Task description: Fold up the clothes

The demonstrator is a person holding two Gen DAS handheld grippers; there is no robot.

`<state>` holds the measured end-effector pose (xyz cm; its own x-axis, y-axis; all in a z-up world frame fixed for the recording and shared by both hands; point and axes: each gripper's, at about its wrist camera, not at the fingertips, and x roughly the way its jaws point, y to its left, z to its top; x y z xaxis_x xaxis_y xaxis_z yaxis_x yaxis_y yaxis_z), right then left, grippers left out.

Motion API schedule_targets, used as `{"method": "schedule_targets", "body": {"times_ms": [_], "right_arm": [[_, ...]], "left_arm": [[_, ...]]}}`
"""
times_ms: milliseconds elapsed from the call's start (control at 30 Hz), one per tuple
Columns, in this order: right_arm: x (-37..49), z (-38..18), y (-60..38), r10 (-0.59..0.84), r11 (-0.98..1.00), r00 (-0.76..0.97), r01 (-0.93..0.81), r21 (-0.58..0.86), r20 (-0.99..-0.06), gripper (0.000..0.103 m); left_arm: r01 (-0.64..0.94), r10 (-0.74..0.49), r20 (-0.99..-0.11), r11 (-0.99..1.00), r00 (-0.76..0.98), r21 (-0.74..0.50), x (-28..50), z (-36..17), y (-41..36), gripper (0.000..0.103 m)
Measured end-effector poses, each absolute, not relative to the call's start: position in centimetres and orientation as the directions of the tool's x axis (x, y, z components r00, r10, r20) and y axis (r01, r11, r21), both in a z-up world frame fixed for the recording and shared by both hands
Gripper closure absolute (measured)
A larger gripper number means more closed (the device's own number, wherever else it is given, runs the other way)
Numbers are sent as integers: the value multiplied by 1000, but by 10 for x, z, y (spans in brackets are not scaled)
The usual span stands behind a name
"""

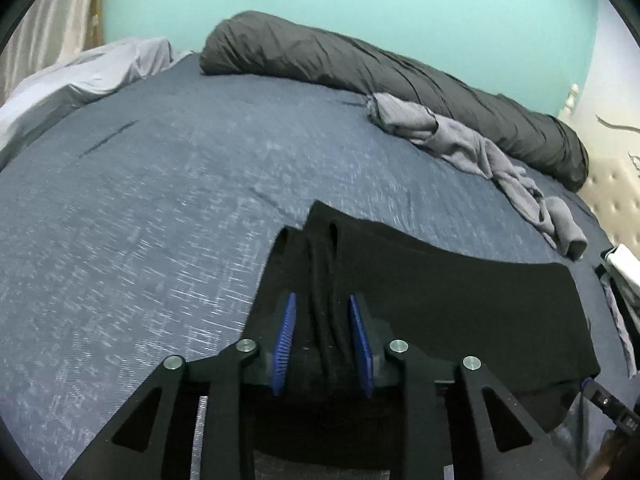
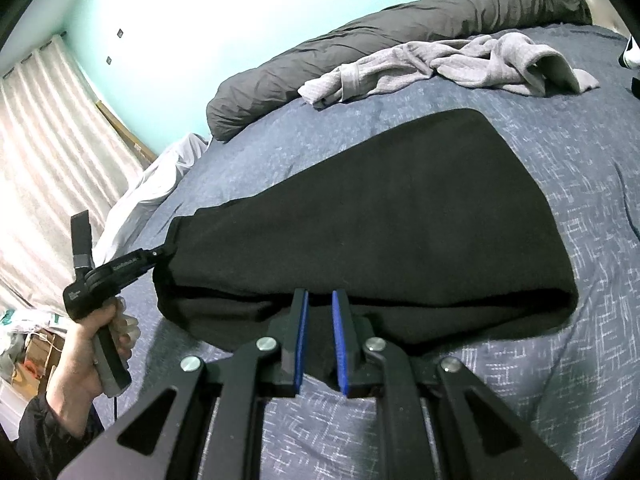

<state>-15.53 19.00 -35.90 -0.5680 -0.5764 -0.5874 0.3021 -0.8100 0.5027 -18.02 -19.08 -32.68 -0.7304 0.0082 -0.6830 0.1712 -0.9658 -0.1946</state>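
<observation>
A black garment (image 1: 460,300) (image 2: 380,208) lies folded on the blue patterned bed (image 1: 160,200) (image 2: 580,200). In the left wrist view my left gripper (image 1: 322,298) is at its left end. The blue pads stand apart, with a loose ridge of black cloth running between them and some draped over the left finger. The right wrist view shows that gripper's tip (image 2: 162,253) at the garment's left edge, held by a hand (image 2: 80,360). My right gripper (image 2: 320,293) is shut on the garment's near folded edge, which is lifted a little.
A crumpled grey garment (image 1: 472,144) (image 2: 460,60) lies farther back, against a rolled dark grey duvet (image 1: 360,64) (image 2: 400,28) along the teal wall. White bedding (image 1: 80,76) (image 2: 148,188) is bunched at the far left corner. A tufted headboard (image 1: 616,188) and a curtain (image 2: 48,140) flank the bed.
</observation>
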Motion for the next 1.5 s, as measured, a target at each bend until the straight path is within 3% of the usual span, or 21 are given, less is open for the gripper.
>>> {"method": "schedule_targets", "body": {"times_ms": [300,567,633,700,833,1133,1200,1433,1500], "right_arm": [[-164,-349,163,-568,-821,-556,327,468,-607,91],[-204,-366,105,-522,-853,-468,301,427,-713,91],[-207,-378,92,-479,-876,-453,292,383,-751,91],[-206,-389,87,-443,-894,-449,281,348,-776,91],[-201,-399,78,-390,-913,-470,309,266,-792,92],[-178,-362,121,-478,-876,-516,334,347,-711,92],[-167,-357,142,-486,-873,-525,334,356,-699,91],[-141,-369,204,-439,-898,-558,246,365,-704,91],[-142,-371,210,-447,-893,-558,227,389,-699,91]], "left_arm": [[217,14,-677,-942,-736,-254,-152,-326,-205,62],[224,45,-671,-924,-740,-309,-128,-327,-218,61],[230,53,-671,-917,-740,-326,-124,-329,-223,58],[239,75,-677,-902,-732,-359,-120,-333,-230,47],[260,133,-685,-860,-716,-439,-113,-346,-241,46],[288,269,-683,-758,-679,-585,-107,-373,-241,34],[283,267,-685,-766,-678,-578,-110,-374,-234,25],[315,235,-689,-757,-686,-573,-121,-381,-221,19],[326,209,-686,-759,-697,-564,-124,-380,-218,12]]}}
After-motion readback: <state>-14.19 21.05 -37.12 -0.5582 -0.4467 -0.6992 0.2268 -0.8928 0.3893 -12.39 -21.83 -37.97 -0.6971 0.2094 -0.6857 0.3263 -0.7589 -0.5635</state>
